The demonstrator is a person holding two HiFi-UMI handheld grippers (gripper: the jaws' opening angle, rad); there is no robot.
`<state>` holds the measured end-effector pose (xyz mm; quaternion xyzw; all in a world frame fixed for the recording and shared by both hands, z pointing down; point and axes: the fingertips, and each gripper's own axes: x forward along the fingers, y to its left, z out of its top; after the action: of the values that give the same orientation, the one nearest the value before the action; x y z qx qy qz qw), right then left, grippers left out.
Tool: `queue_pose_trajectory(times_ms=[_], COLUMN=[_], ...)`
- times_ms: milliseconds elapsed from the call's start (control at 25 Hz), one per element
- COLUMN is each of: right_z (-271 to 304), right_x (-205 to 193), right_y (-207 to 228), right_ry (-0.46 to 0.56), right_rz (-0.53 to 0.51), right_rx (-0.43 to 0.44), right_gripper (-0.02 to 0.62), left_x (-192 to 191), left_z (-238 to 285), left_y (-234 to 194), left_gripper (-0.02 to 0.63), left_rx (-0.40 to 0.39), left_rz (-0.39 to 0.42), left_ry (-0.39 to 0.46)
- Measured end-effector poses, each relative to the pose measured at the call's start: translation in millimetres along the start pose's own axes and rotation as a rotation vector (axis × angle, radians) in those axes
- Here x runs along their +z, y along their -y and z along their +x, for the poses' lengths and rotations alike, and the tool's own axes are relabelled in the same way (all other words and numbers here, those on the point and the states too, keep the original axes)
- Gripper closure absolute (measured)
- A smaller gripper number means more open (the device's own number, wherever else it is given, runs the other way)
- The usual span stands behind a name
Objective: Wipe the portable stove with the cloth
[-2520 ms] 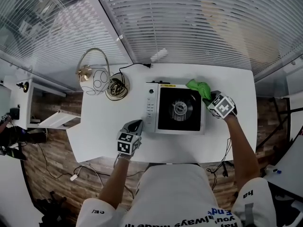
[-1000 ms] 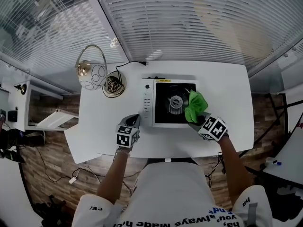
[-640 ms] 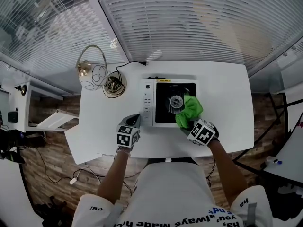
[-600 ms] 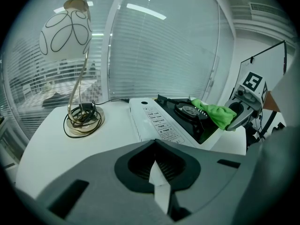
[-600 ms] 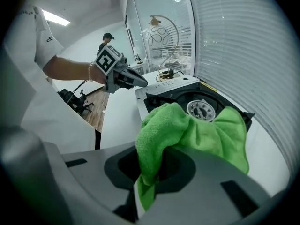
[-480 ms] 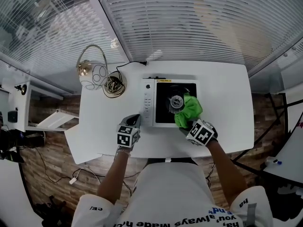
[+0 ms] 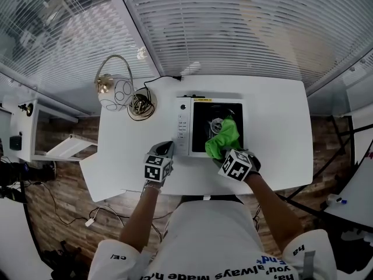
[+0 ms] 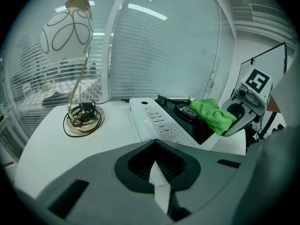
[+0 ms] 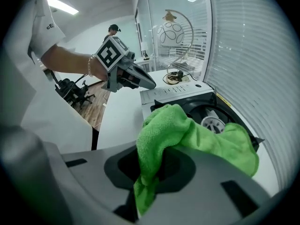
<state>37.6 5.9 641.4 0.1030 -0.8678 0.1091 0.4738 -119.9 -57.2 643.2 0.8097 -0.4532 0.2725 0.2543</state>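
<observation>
A white table stands against a glass wall hung with pale slatted blinds, and wood flooring shows to the left and right of it. At the table's far left are a lamp with a round white shade on a curved gold stem and a coil of black cable round its base. The portable stove sits at the middle of the table, with a white button strip along its left side and a black top with a round burner.

Both forearms reach forward from the near edge. The left gripper is held over the table just beside the stove's near left corner, pointing far; its jaws are closed together with nothing between them. The right gripper is at the stove's near edge, angled far and left. Its jaws are clamped on a bunched fold of the green cloth, and the rest of the cloth spreads out over the near right part of the black top, just beside the burner and partly covering it
</observation>
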Motion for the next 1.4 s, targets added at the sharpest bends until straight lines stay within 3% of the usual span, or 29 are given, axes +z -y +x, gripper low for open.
queue_pose_trajectory(times_ms=[400, 560, 720, 840, 1080, 1400], right_z=[2, -3, -24, -48, -128, -206], right_x=[11, 23, 39, 45, 45, 44], right_y=[3, 5, 11, 28, 92, 132], right_ry=[-0.058, -0.066, -0.004, 0.076, 0.26, 0.359], right_rz=[-0.159, -0.249, -0.266, -0.214, 0.008, 0.064], right_rx=[-0.087, -0.165, -0.28, -0.395, -0.627, -0.821], right_gripper=[0.552, 0.552, 0.554, 0.554, 0.554, 0.555], left_x=[1, 0, 1, 0, 0, 0], left_z=[-1, -1, -1, -1, -1, -1], left_y=[0, 1, 1, 1, 0, 0], left_gripper=[0.595, 0.595, 0.595, 0.595, 0.595, 0.595], left_rx=[0.005, 0.005, 0.004, 0.003, -0.003, -0.007], left_rz=[0.0, -0.005, -0.01, -0.012, -0.008, -0.007], left_ry=[0.003, 0.003, 0.004, 0.002, -0.002, -0.001])
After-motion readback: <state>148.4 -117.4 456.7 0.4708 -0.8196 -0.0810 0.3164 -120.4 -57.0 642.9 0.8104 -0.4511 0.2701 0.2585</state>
